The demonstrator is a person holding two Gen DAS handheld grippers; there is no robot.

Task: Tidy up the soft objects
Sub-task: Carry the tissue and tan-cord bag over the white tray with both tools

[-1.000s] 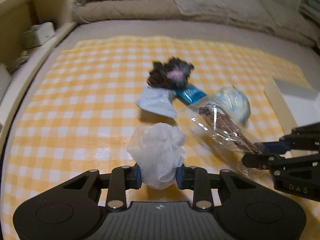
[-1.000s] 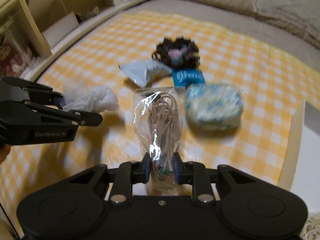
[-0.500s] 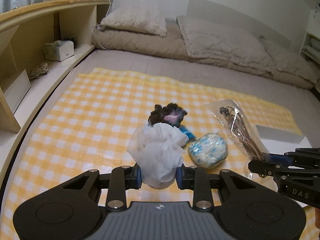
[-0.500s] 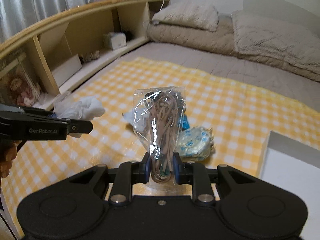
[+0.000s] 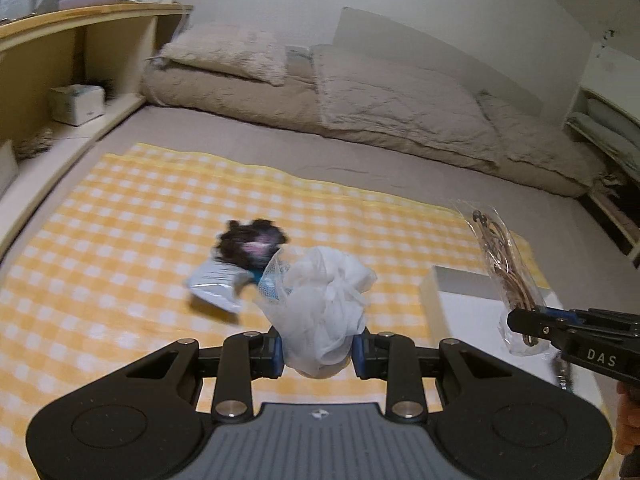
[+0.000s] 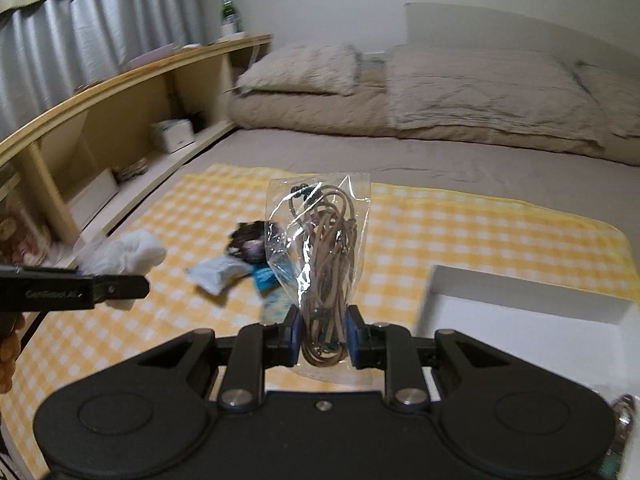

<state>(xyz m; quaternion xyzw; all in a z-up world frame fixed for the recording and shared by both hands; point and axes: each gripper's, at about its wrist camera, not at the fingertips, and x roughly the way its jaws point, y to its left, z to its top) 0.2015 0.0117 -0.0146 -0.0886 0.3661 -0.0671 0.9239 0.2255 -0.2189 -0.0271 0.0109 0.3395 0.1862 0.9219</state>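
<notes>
Left gripper (image 5: 318,350) and right gripper (image 6: 323,336) both clamped (raised, angled downward).

A home bedroom: pillow (image 6: 300,68), duvet (image 6: 480,92), wooden shelves (image 6: 80,120).

Bed surface, inspected from the foot.
A yellow checked cloth (image 5: 120,248) is spread over the grey bed (image 5: 360,160). On the cloth lie a dark fuzzy item (image 5: 250,242), a pale pouch (image 5: 214,286) touching it, and a white box (image 6: 520,320) at the right edge.
</notes>
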